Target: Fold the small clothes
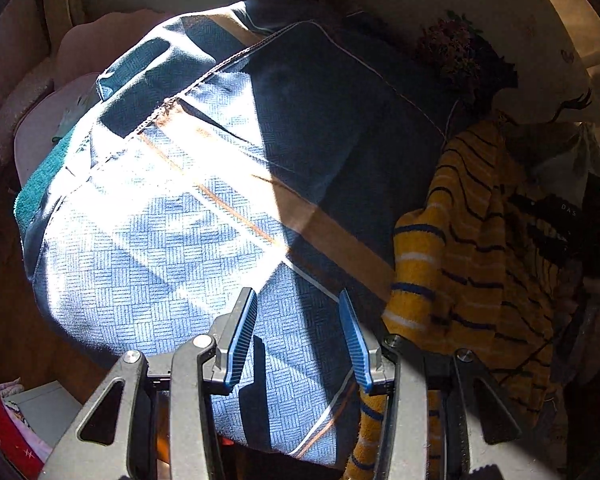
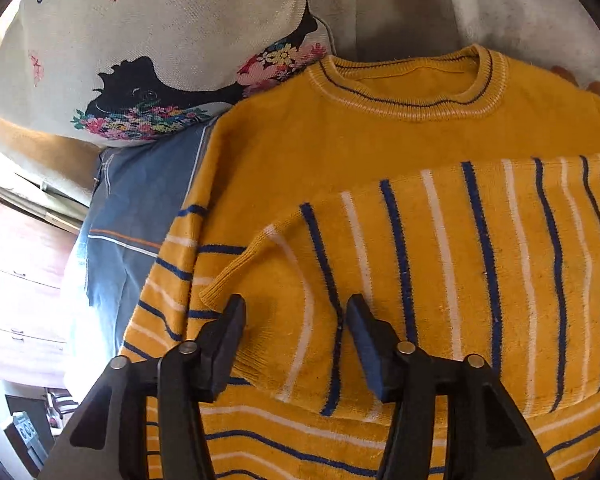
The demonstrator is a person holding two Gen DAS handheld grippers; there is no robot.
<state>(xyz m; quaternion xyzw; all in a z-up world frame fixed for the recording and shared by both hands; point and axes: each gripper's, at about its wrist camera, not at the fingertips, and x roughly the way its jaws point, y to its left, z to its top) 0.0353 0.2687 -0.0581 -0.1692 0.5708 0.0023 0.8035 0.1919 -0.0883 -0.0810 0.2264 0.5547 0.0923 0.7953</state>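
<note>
Yellow striped sweater [image 2: 380,140] lying collar-far, sleeve [image 2: 420,280] folded across, directly under right gripper [image 2: 296,320], spread empty; left gripper [image 1: 296,336] likewise gaping, hovering leftward over blue blanket [image 1: 160,240].

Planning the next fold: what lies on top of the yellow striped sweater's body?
A striped sleeve lies folded across the yellow striped knit sweater, covering the chest beneath. The other sleeve cannot be seen.

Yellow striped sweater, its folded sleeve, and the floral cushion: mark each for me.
Yellow striped sweater [image 2: 380,136]: right wrist view, plain chest below the collar.
Folded sleeve [image 2: 440,280]: right wrist view, middle of the sleeve.
Floral cushion [image 2: 172,20]: right wrist view, pale upper fabric.
</note>
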